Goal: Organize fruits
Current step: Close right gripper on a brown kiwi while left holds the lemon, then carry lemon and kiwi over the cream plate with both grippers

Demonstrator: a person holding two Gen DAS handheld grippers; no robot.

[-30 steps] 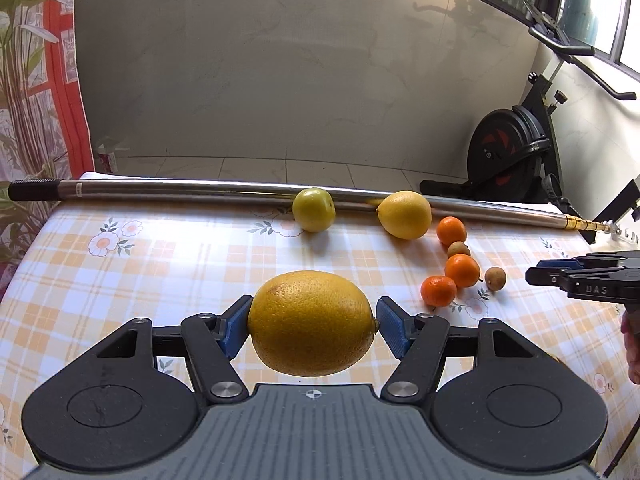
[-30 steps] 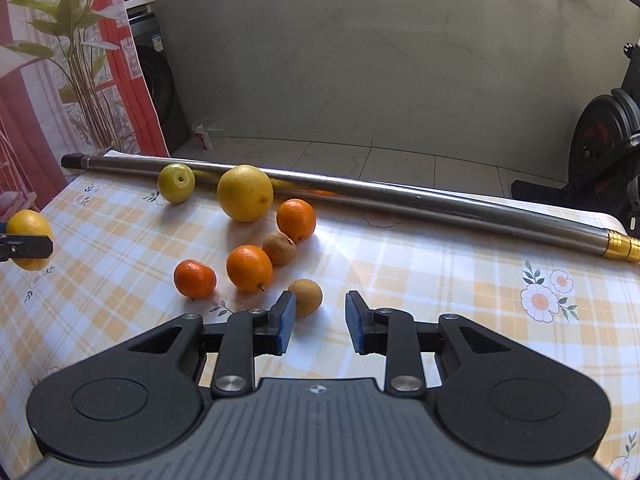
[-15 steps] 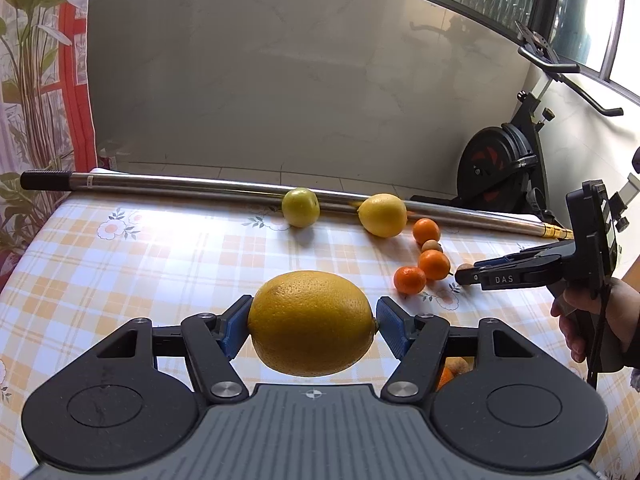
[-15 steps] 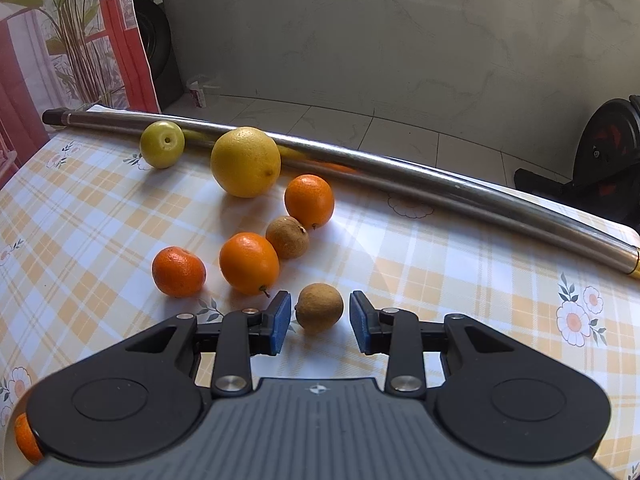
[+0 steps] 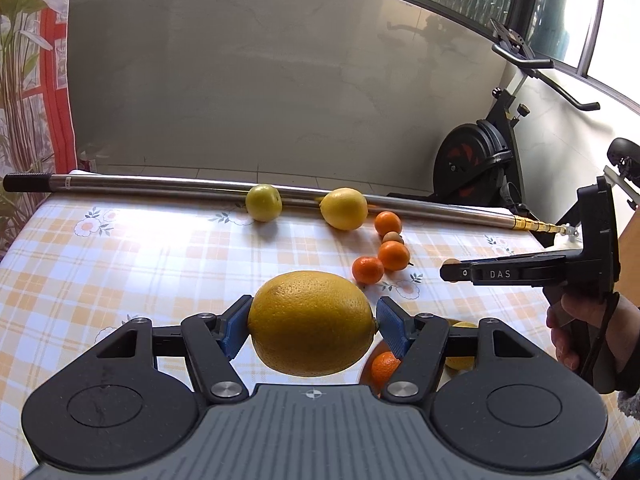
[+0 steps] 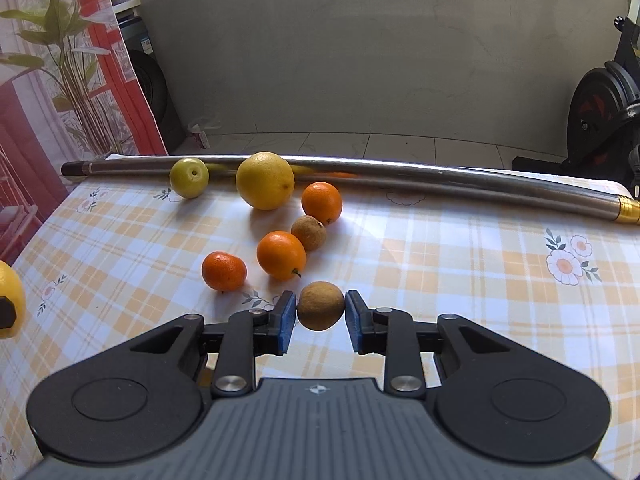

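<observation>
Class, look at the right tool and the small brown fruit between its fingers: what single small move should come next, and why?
Probably close the right tool on the small brown fruit. The fruit sits centred between the blue pads, with a sliver of gap showing on each side, so it looks framed but not yet gripped. The left tool already holds the large yellow citrus.

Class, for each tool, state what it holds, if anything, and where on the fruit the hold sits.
Left tool: the large yellow citrus, clamped at its two ends. Right tool: pads flank the small brown fruit; a closed grip cannot be told.
</observation>
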